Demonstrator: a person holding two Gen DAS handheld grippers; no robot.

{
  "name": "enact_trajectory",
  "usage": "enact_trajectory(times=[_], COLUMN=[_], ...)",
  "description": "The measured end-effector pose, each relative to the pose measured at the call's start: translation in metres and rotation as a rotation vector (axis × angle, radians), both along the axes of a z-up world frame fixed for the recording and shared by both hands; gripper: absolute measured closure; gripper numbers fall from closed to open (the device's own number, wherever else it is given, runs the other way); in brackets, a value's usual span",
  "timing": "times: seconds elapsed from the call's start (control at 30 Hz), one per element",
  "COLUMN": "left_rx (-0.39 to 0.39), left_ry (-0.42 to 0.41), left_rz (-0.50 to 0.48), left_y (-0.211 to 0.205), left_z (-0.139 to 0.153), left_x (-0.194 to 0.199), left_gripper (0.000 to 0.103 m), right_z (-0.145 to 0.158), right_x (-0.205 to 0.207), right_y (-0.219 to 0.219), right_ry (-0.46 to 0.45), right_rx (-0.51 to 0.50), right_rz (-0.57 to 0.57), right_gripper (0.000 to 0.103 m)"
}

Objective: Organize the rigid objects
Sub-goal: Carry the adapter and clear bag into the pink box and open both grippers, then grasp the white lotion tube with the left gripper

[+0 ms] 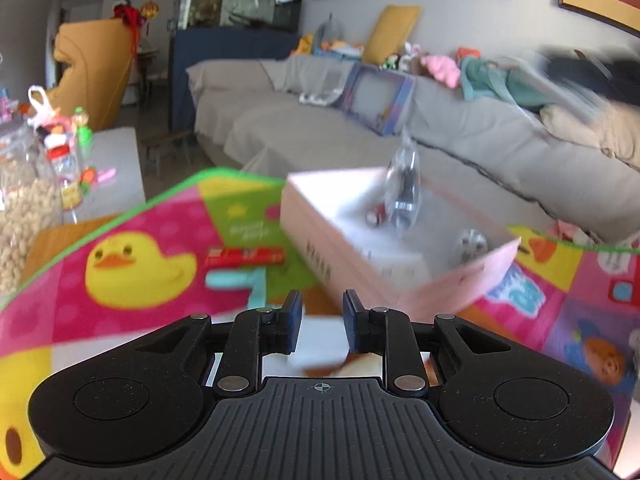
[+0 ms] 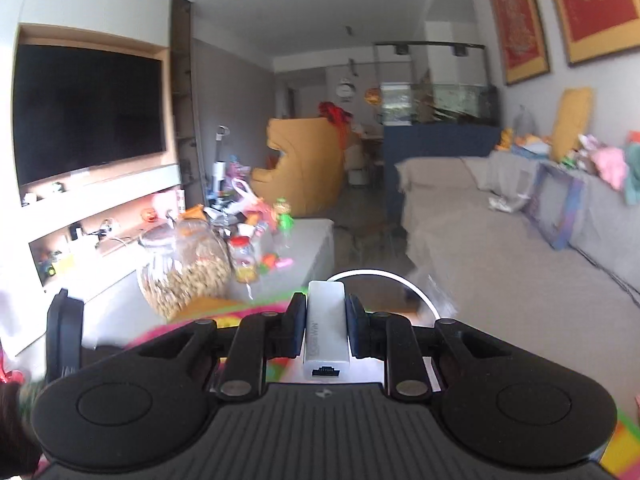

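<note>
In the left wrist view a pink open box (image 1: 396, 268) sits on a colourful play mat (image 1: 132, 232). Inside it lie a clear plastic bag with dark metal parts (image 1: 404, 188), a small red piece (image 1: 375, 216) and a shiny round thing (image 1: 472, 243). A red flat pack (image 1: 244, 257) and a teal object (image 1: 236, 279) lie left of the box. My left gripper (image 1: 319, 312) is open and empty, just short of the box. My right gripper (image 2: 325, 312) is shut on a white adapter (image 2: 326, 330) with a white cable loop (image 2: 416, 288), held up in the air.
A grey sofa (image 1: 460, 136) with toys and a framed box (image 1: 376, 100) runs behind the mat. A low white table (image 2: 312, 240) carries a glass jar of nuts (image 2: 188, 268), bottles and toys. A yellow chair (image 2: 304, 160) and a TV (image 2: 88, 108) stand farther off.
</note>
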State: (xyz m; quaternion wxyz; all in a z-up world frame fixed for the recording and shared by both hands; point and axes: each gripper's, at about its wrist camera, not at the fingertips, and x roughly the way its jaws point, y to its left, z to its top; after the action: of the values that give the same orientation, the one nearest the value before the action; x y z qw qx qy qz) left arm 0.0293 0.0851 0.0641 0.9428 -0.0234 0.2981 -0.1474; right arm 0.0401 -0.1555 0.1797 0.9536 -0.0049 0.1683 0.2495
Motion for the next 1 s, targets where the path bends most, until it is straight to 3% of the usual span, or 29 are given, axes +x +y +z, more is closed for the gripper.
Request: enact_trajectory(times=[0.03, 0.1, 0.2, 0.43, 0.57, 0.73, 0.83, 1.0], left_rx=[-0.012, -0.035, -0.049, -0.009, 0.019, 0.143, 0.220, 0.165], left_ry=[0.007, 0.016, 0.035, 0.020, 0.032, 0.027, 0.013, 0.060], left_rz=[-0.002, -0.007, -0.031, -0.089, -0.151, -0.291, -0.324, -0.283], left_y=[0.004, 0.010, 0.008, -0.016, -0.026, -0.043, -0.052, -0.061], left_z=[-0.002, -0.007, -0.014, -0.030, -0.038, -0.038, -0.039, -0.037], left_x=[-0.003, -0.011, -0.020, -0.015, -0.006, -0.014, -0.016, 0.000], left_gripper=[0.078, 0.078, 0.078, 0.078, 0.078, 0.074, 0.070, 0.066], right_z=[0.001, 0.002, -0.010, -0.070, -0.101, -0.128, -0.137, -0.150], right_x=[0.011, 0.023, 0.023, 0.019, 0.006, -0.017, -0.022, -0.024], right_y=[0.007, 0.017, 0.014, -0.004, -0.005, 0.011, 0.020, 0.025], right_ry=[0.000, -0.004, 0.025, 0.215, 0.310, 0.315, 0.319, 0.360], right_rx=[-0.019, -0.049, -0.045, -0.103, -0.074, -0.164, -0.197, -0.175], right_rz=[-0.028, -0.081, -0.117, -0.145, -0.085, -0.031, -0.020, -0.007], right_gripper=[0.075, 0.057, 0.056, 0.054, 0.054, 0.054, 0.051, 0.049])
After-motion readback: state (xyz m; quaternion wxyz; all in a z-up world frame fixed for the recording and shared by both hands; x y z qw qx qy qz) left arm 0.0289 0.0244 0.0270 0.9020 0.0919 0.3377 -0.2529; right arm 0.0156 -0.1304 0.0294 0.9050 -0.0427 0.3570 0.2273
